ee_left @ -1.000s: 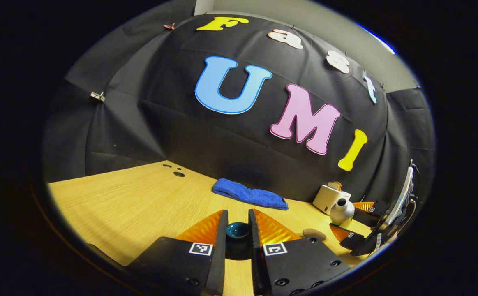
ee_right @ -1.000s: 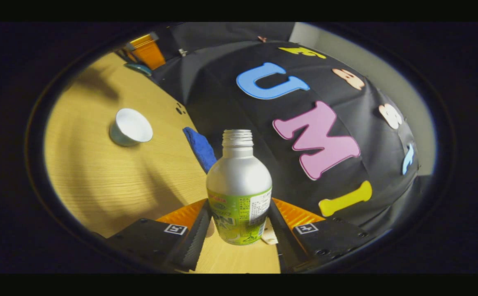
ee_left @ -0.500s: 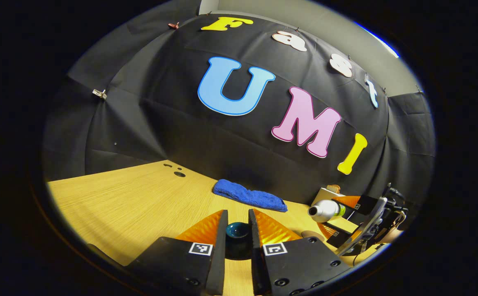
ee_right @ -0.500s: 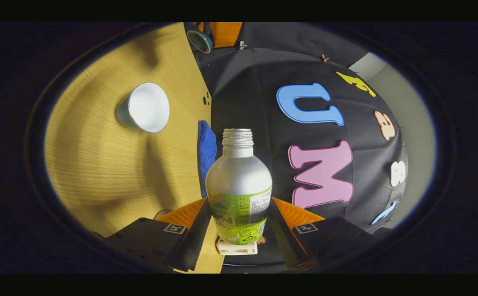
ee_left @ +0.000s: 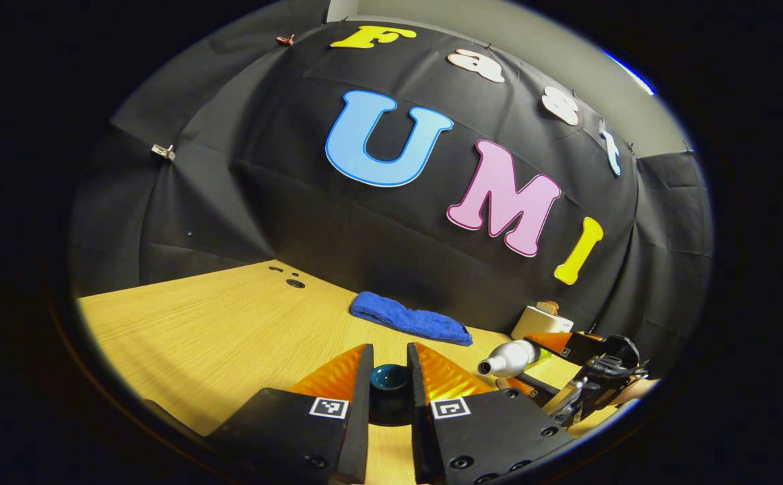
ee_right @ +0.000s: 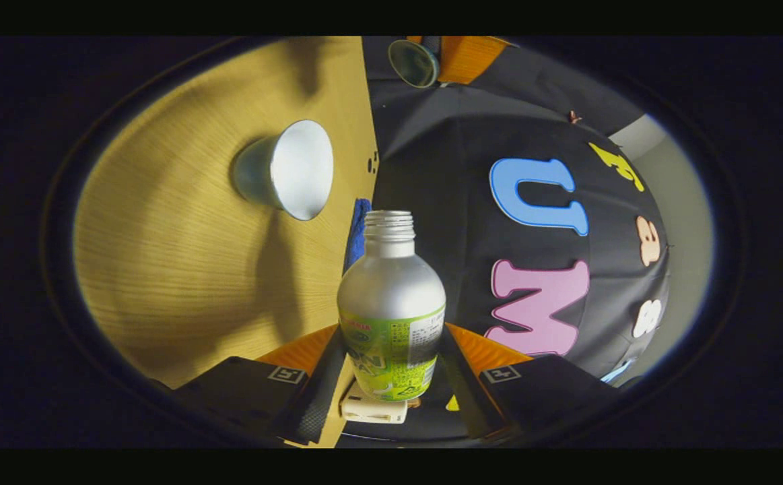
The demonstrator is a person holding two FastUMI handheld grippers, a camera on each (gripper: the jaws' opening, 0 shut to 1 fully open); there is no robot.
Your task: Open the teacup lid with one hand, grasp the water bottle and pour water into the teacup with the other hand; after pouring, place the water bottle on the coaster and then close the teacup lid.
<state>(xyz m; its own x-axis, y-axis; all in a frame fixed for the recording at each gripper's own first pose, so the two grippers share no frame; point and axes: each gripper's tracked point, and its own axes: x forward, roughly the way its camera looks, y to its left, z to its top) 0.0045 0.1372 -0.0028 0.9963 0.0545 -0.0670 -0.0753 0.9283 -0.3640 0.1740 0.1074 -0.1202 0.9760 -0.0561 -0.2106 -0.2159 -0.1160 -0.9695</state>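
My right gripper [ee_right: 391, 340] is shut on a silver water bottle [ee_right: 391, 303] with a green label and no cap. The bottle is tipped onto its side, its mouth pointing toward the open white-lined teacup [ee_right: 287, 168] standing on the wooden table [ee_right: 176, 269]. In the left gripper view the same bottle [ee_left: 509, 357] lies nearly level at the right, neck pointing left, held by the right gripper [ee_left: 532, 362]. My left gripper [ee_left: 389, 353] is shut on the dark teal teacup lid [ee_left: 389, 378], held above the table. That lid [ee_right: 415, 62] appears at the top of the right gripper view.
A folded blue towel [ee_left: 408, 318] lies along the booth wall at the table's back. A small white box [ee_left: 540, 322] stands at the back right, behind the bottle. Dark holes [ee_left: 293, 283] mark the table at the back left.
The right gripper has rolled the bottle from upright over to its side, neck swinging toward the teacup. The left gripper has kept the lid almost still.
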